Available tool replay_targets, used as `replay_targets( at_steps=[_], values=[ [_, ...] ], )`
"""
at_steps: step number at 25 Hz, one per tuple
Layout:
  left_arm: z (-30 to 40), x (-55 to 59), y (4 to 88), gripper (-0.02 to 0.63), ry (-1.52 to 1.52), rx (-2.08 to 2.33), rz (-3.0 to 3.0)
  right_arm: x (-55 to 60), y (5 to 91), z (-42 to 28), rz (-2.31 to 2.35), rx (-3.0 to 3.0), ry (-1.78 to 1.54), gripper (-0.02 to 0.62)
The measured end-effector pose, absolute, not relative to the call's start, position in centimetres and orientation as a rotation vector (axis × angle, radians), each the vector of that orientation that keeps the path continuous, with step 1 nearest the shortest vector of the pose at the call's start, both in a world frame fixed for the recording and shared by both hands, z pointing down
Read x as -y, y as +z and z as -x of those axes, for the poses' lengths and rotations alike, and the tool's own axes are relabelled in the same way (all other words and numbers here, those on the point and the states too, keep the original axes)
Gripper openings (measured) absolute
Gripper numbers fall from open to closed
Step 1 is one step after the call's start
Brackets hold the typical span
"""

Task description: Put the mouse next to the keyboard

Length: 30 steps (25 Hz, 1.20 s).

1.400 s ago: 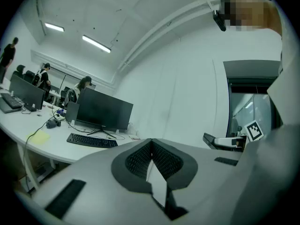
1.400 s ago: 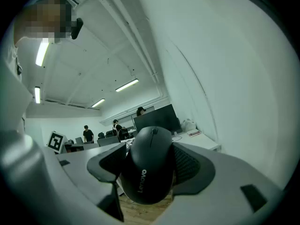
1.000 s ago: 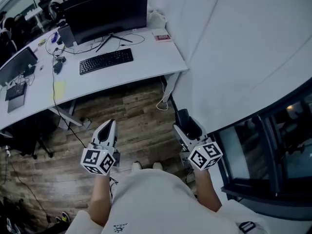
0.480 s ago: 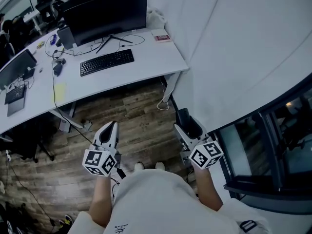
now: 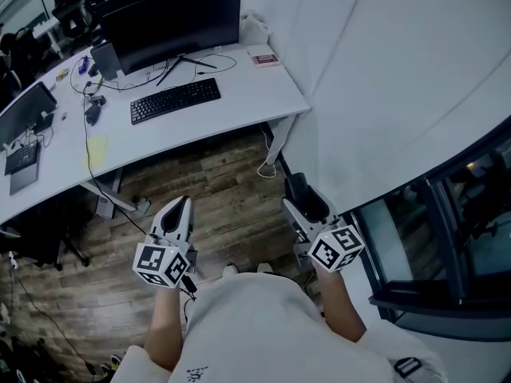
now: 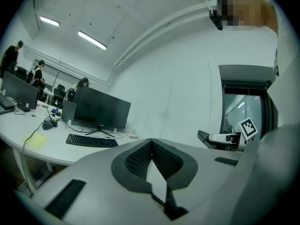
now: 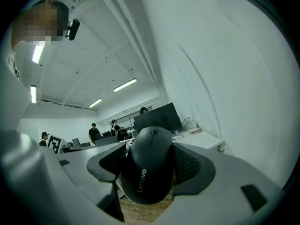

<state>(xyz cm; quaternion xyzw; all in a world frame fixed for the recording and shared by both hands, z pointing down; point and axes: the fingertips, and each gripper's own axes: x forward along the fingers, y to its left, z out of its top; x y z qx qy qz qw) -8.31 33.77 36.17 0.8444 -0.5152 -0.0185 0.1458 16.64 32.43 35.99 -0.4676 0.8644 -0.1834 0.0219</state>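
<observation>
A black mouse (image 7: pixel 149 168) sits clamped between the pads of my right gripper (image 7: pixel 151 162), which is shut on it; from the head view the right gripper (image 5: pixel 302 199) hangs over the wooden floor, well short of the desk, with the mouse (image 5: pixel 300 192) dark at its tip. The black keyboard (image 5: pixel 175 100) lies on the white desk (image 5: pixel 239 102) in front of a monitor (image 5: pixel 172 22); it also shows far off as the keyboard (image 6: pixel 91 141). My left gripper (image 5: pixel 177 211) is shut with nothing in it, its jaws meeting at the left gripper (image 6: pixel 151 154).
The desk carries cables, a yellow note (image 5: pixel 97 147), a small box (image 5: pixel 264 58) and a second screen (image 5: pixel 28 106) at the left. A white wall (image 5: pixel 383 86) runs along my right. Desk legs and cords (image 5: pixel 271 162) stand ahead. People (image 7: pixel 94 133) stand far off.
Both grippers have barely shifted; the head view has drifted slightly, so the desk sits a touch further left. The mouse stays held.
</observation>
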Motion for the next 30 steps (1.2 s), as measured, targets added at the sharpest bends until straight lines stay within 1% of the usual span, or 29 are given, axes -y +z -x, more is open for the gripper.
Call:
replay_targets(
  at_steps=[21, 30],
  values=[
    [12.6, -35.2, 36.5, 0.011, -0.078, 1.474, -2.436, -33.3, 35.6, -11.6, 1.439, -2.728, -0.545, 0.318],
    [14.0, -35.6, 37.1, 0.011, -0.098, 1.483, -2.411, -33.4, 35.6, -10.5, 1.441, -2.755, -0.559, 0.318]
  ],
)
